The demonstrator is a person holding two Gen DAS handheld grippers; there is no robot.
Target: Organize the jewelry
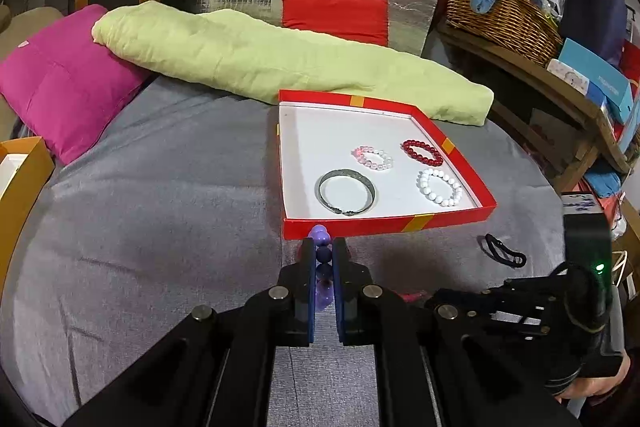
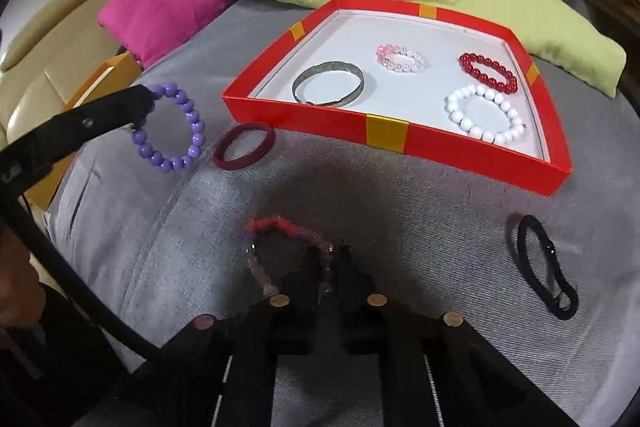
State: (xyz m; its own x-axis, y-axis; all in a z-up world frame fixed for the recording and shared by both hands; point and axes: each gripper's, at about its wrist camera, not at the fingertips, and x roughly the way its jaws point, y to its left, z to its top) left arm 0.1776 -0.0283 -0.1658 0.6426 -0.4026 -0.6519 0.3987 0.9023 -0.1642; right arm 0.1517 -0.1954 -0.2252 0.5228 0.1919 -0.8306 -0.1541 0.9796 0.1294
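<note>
The left gripper point(image 1: 323, 247) pinches a purple bracelet point(image 2: 172, 129), its pads pressed on a few beads, and holds the loop above the grey cloth point(image 2: 360, 195), just short of the red box point(image 1: 384, 223). From the right wrist view the ring of beads hangs free off the gripper's tip, well left of the box's near corner. The right gripper point(image 2: 326, 259) is pressed together on a pink bracelet point(image 2: 276, 239) that lies on the cloth; some of its beads sit between the pads, the rest curves off to the left. Inside the box, on its white floor, lie a metal bangle point(image 1: 347, 191), a pale pink bracelet point(image 1: 373, 158), a red bracelet point(image 1: 422, 151) and a white bracelet point(image 1: 440, 187), all apart from each other. On the cloth near the box's front wall lies a maroon hair tie point(image 2: 243, 146); a black hair tie point(image 2: 544, 277) lies farther right.
</note>
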